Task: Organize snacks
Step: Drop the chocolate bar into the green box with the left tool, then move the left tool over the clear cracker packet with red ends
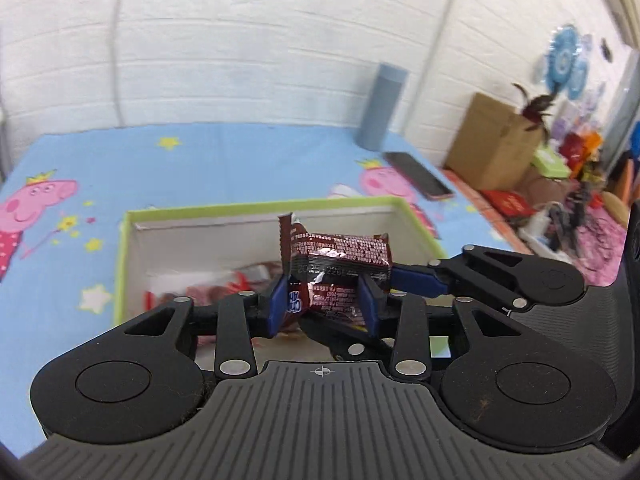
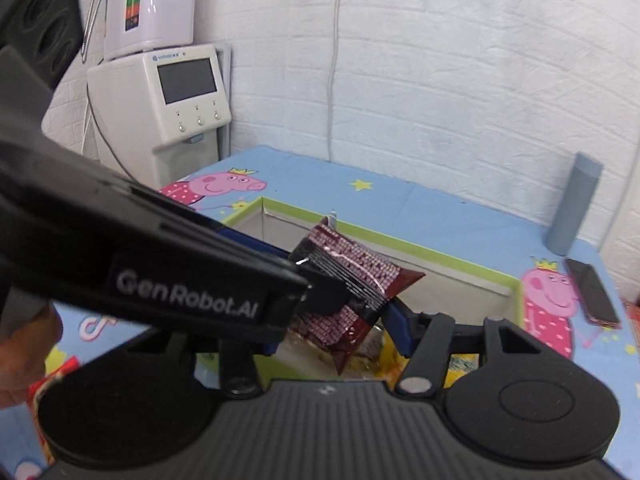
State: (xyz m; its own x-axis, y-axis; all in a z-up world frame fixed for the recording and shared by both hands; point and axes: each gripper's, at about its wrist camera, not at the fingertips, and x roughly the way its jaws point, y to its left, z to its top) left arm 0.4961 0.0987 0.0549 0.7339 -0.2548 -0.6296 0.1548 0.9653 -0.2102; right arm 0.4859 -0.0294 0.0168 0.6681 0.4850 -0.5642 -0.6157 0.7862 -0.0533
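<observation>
holding dark red snack packet [image 1: 340, 264] above green-rimmed box [image 1: 124, 248]: left gripper [image 1: 322, 306] clamps packet between blue pads. right gripper [image 2: 340, 332] reaches in from right, blue finger touching packet's edge; grip on packet cannot be told. more wrapped snacks [image 1: 208, 286] lie inside box. phone [image 1: 418, 176] and grey cylinder [image 1: 382, 106] on cartoon tablecloth [image 1: 200, 168] beyond.
</observation>
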